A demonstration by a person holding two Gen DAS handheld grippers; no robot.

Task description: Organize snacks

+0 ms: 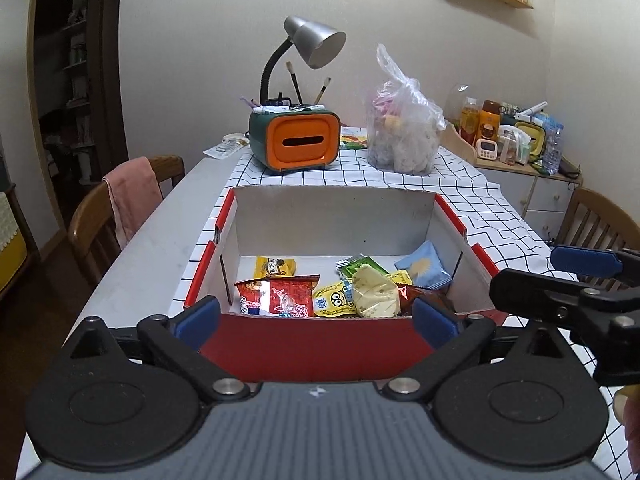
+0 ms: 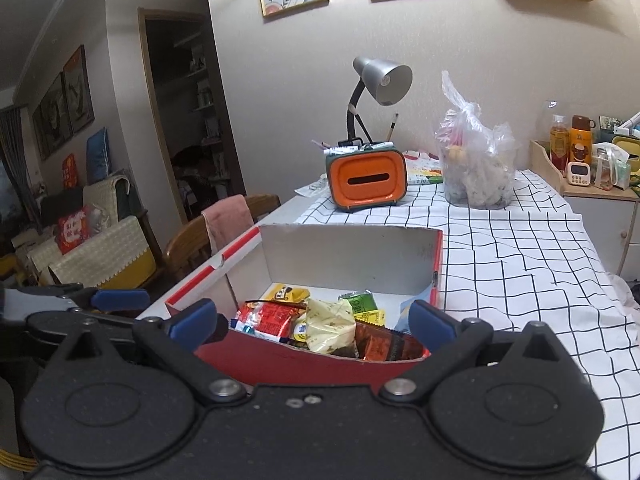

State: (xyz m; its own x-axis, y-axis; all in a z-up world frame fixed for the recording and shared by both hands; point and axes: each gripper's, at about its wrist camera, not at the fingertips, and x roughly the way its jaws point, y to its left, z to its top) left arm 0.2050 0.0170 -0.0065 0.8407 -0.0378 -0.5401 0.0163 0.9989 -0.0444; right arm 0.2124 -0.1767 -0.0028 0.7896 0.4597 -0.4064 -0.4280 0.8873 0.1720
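Observation:
A red cardboard box with a white inside stands on the checked tablecloth and holds several snack packets: a red packet, a yellow minion packet, a pale packet, a green one, a blue one and a yellow one. My left gripper is open and empty just before the box's near wall. My right gripper is open and empty at the same wall; it also shows at the right of the left wrist view.
At the table's far end stand an orange tissue box with pens and a lamp and a clear plastic bag of food. Wooden chairs stand left and right. A side cabinet with bottles is at the right.

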